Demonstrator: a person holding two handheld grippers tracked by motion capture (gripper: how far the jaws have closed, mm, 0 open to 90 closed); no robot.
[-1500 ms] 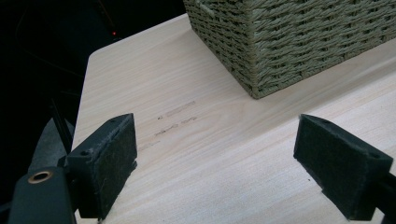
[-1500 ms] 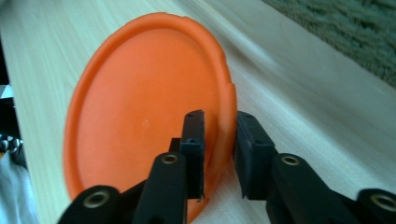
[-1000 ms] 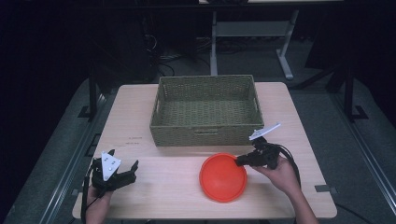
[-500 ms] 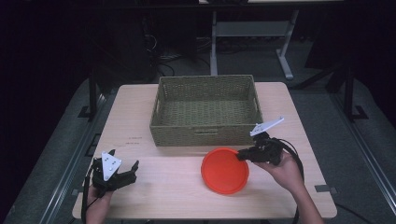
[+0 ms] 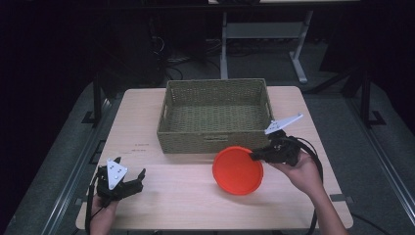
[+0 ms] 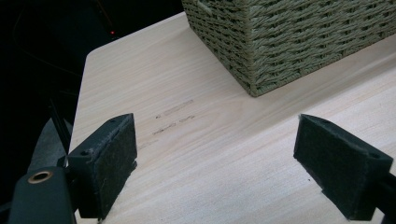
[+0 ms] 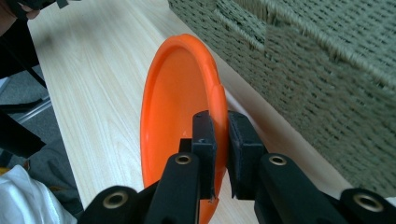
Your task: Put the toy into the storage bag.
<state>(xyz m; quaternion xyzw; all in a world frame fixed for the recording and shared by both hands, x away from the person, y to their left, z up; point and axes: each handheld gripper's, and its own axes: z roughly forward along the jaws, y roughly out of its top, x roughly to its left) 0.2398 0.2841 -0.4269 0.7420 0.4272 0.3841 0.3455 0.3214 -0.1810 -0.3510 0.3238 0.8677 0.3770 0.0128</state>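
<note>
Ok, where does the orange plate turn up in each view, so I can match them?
High view: orange plate right of centre, in front of the basket, its rim pinched by the right gripper.
Left gripper view: not in it; only the basket's corner and bare table.
Right gripper view: centre, on edge, rim between the fingers.
Shared landmark: the basket.

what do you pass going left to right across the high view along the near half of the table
left gripper with open jaws → orange plate → right gripper shut on the plate's rim, with the person's right hand behind it
</note>
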